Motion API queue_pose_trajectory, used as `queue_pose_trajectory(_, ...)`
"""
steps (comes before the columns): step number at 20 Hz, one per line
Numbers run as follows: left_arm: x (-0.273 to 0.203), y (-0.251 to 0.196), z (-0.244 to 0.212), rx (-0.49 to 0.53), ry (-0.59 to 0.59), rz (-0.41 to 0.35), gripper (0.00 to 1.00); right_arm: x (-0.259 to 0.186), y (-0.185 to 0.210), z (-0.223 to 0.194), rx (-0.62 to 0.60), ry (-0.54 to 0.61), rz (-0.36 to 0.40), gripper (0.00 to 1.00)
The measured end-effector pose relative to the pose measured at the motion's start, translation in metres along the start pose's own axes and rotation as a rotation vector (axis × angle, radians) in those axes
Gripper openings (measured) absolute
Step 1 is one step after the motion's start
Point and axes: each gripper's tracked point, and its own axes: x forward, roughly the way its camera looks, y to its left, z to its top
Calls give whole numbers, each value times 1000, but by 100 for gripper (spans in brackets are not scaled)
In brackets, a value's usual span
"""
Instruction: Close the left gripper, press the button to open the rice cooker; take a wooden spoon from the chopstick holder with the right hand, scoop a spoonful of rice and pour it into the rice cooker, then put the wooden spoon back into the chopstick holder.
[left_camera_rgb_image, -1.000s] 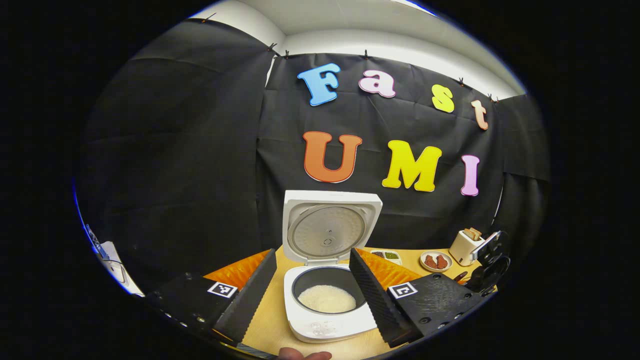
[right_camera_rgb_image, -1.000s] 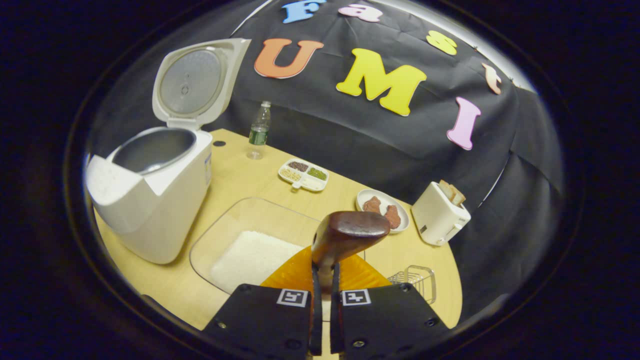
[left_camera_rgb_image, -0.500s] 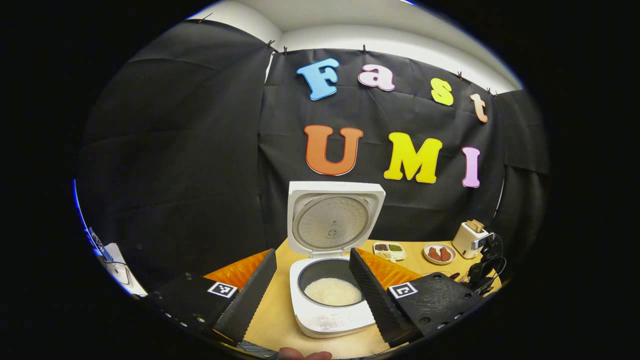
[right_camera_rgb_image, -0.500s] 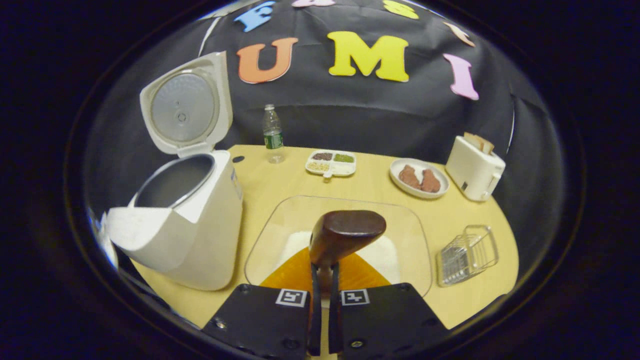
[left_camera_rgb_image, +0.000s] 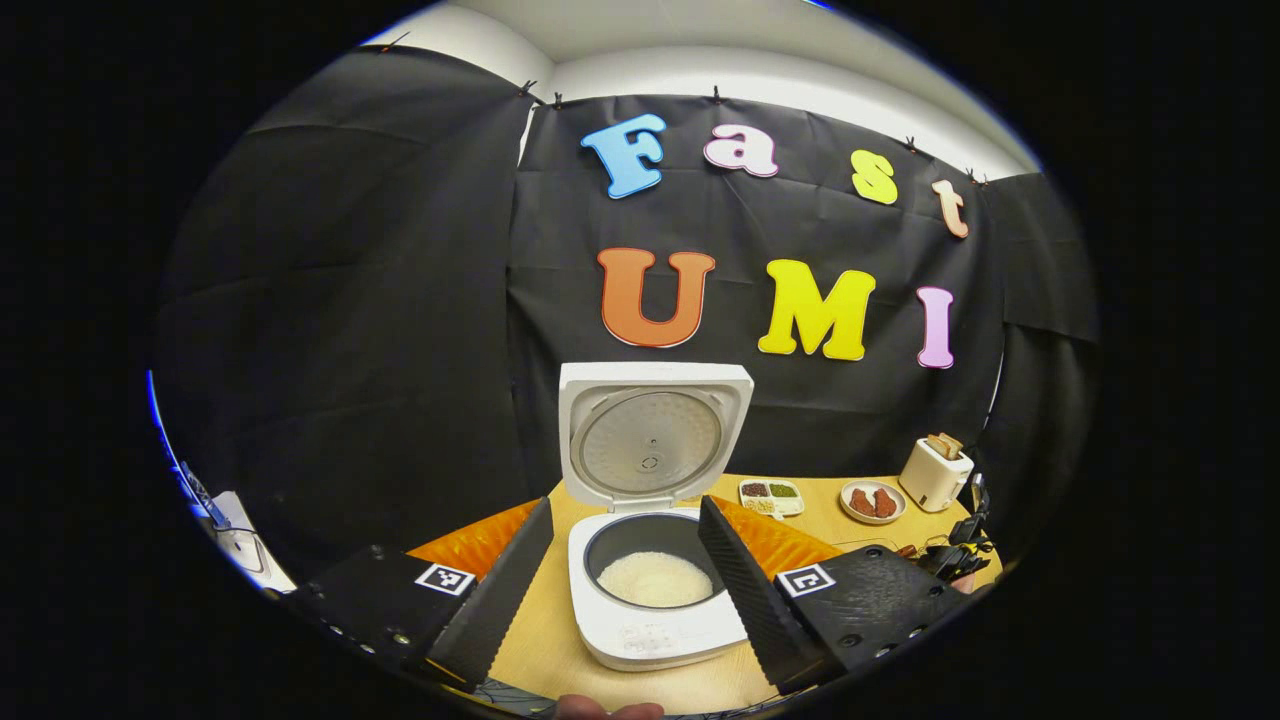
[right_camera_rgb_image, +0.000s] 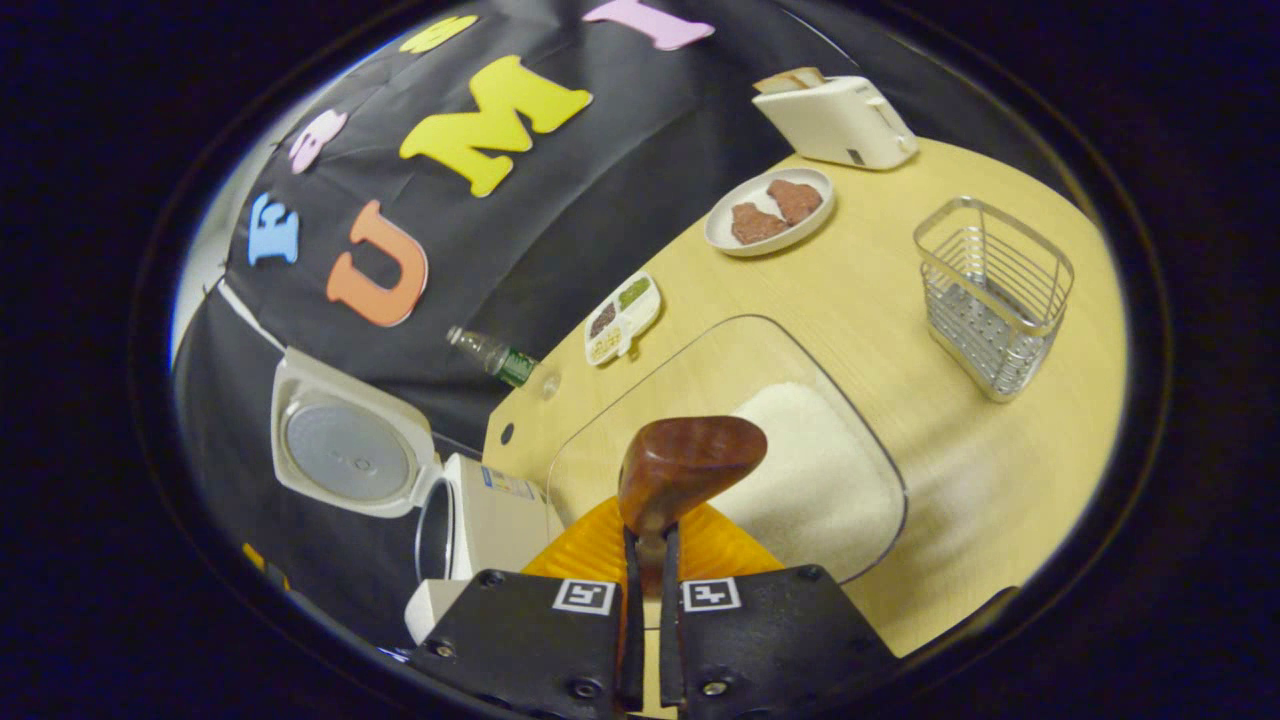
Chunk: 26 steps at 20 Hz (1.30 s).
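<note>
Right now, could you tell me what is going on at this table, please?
A person is working with two handheld grippers. The right gripper is shut on a dark wooden spoon, held above the clear glass tray of rice. The white rice cooker stands open with rice in its pot, framed by the open left gripper. The wire chopstick holder stands empty, so the spoon is not yet returned.

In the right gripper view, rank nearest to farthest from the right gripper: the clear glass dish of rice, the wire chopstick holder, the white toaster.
1. Clear glass dish of rice, directly ahead of the right gripper, under the wooden spoon.
2. Wire chopstick holder, upper right.
3. White toaster, at the table's far edge.
</note>
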Motion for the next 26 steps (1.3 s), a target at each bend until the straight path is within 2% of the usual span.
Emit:
queue_pose_trajectory(3, 1, -14, 0, 0, 2, -11, 94, -16, -12, 22, 21, -37, -3, 11)
queue_pose_trajectory(9, -1, -40, 9, -7, -10, -29, 94, -58, -5, 76, 218, -107, 125, 11)
queue_pose_trajectory(12, -2, -45, 13, -8, -26, -25, 94, -73, 12, 97, 263, -118, 171, 11)
queue_pose_trajectory(18, -14, -38, 14, 18, -54, -15, 94, -80, 105, 103, 196, -89, 275, 11)
queue_pose_trajectory(22, -19, -14, 9, 74, -63, -10, 94, -61, 184, 67, 111, 2, 354, 11)
queue_pose_trajectory(26, -26, 6, 3, 60, -48, 0, 94, -29, 233, 24, -23, 48, 353, 11)
